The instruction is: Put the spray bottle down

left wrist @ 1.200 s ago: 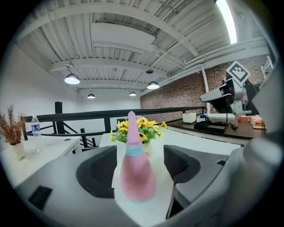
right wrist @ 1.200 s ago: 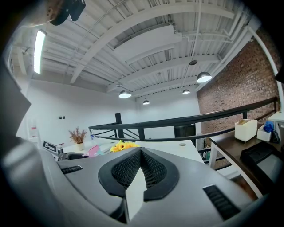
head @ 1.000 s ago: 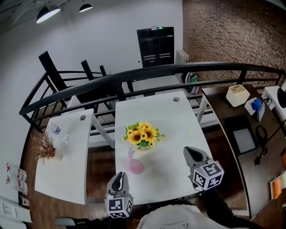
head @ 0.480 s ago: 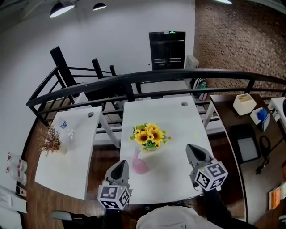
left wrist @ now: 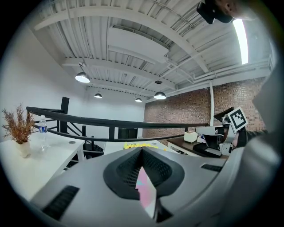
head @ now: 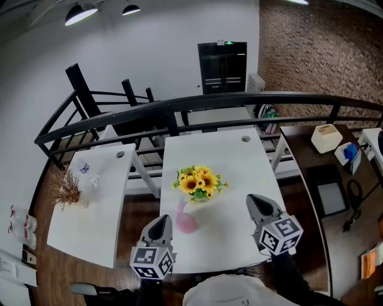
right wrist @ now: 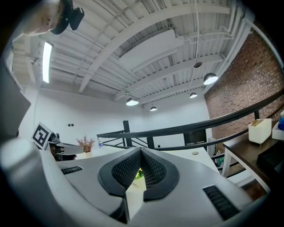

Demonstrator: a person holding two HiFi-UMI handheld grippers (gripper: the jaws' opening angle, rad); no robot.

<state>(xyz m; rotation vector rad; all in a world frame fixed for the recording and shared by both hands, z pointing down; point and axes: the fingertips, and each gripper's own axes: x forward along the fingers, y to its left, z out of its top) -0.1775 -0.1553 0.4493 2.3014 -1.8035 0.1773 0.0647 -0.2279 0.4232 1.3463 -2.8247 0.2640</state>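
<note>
Head view: left gripper (head: 160, 227) is shut and holds nothing (right gripper (head: 258, 204) is shut and empty too); the pink bottle (head: 183, 221) stands upright on the table (head: 233, 161), just beside the left gripper, on its right-gripper side

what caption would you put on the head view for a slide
Pink spray bottle stands on the white table near the sunflowers; left gripper and right gripper, both shut, hover nearby.

Bright, even light pouring from round black pendant lamps (head: 81, 13) high above the white rectangular table (head: 239, 161); soft shadows, fisheye-bent edges, sharp centre.
</note>
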